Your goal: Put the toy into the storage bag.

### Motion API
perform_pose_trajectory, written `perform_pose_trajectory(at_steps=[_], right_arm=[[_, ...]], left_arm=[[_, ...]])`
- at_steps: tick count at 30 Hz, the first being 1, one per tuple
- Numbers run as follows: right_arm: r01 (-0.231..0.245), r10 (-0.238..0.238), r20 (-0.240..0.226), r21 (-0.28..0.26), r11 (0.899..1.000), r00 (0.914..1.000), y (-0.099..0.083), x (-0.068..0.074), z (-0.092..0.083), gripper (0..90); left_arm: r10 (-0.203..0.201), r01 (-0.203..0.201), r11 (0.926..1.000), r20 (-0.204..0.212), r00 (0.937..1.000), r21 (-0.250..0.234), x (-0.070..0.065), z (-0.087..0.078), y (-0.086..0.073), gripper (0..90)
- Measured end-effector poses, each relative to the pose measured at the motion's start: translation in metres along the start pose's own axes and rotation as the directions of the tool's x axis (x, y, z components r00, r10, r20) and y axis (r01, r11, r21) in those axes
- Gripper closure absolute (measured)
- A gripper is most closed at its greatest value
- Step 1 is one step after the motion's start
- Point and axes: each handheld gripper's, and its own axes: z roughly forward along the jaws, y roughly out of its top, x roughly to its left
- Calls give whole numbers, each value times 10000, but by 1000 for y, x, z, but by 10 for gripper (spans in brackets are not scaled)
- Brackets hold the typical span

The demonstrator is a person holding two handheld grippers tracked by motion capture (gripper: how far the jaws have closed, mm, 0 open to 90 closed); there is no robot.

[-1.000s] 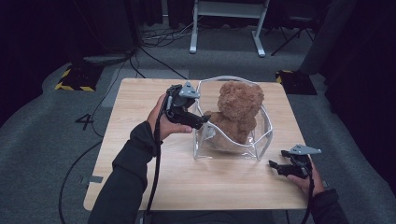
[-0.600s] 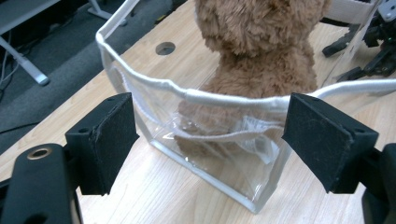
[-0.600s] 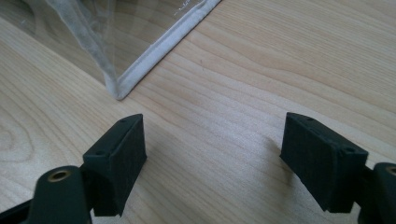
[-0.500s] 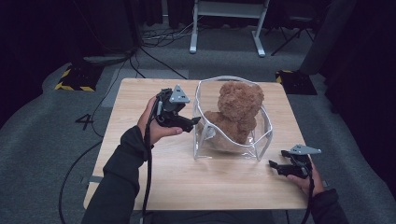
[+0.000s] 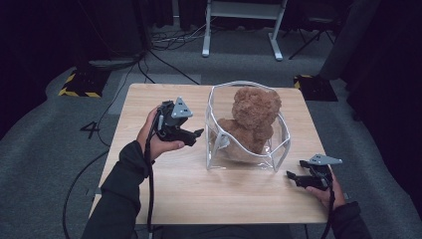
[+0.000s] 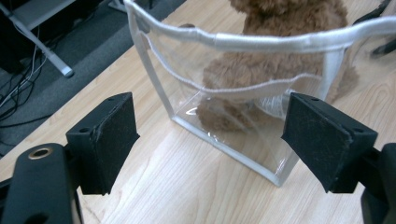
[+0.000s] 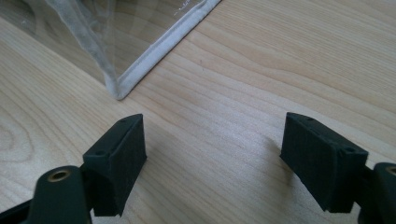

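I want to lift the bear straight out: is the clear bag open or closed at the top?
Open: the clear bag has its white rim spread wide, and the teddy bear sits upright inside, head above it.

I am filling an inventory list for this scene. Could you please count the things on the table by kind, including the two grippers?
Brown teddy bear: 1, sitting inside the bag
Clear plastic bag with white trim: 1
Grippers: 2, left gripper and right gripper, both open and holding nothing
Total: 4
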Motion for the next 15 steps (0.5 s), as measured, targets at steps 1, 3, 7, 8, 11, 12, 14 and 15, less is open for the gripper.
perform_pose_trajectory(at_steps=[1, 3, 7, 8, 11, 12, 14, 15], right_arm=[[0, 0, 0, 0, 10000, 10000, 0, 0, 0, 221], [4, -4, 3, 1, 10000, 10000, 0, 0, 0, 221], [5, -5, 4, 0, 10000, 10000, 0, 0, 0, 221], [4, -4, 3, 2, 10000, 10000, 0, 0, 0, 221], [3, -3, 3, 1, 10000, 10000, 0, 0, 0, 221], [4, -4, 3, 1, 10000, 10000, 0, 0, 0, 221], [6, -6, 4, 0, 10000, 10000, 0, 0, 0, 221], [4, -4, 4, 1, 10000, 10000, 0, 0, 0, 221]], left_arm=[[9, -9, 10000, -49, 10000, 14, 0, 0, -2, 177], [-8, 9, 9999, -110, 9999, 145, 1, 0, -7, 177], [-24, 27, 9997, -148, 9999, 258, 1, 2, -12, 177], [15, -8, 9991, -167, 9999, 418, 1, 2, -15, 177], [8, 5, 9988, -251, 9997, 487, 1, 3, -19, 176], [39, -27, 9985, -217, 9998, 550, 2, 2, -21, 176], [38, -24, 9983, -233, 9997, 576, 2, 2, -22, 176], [21, -5, 9981, -254, 9997, 623, 2, 3, -24, 176]])
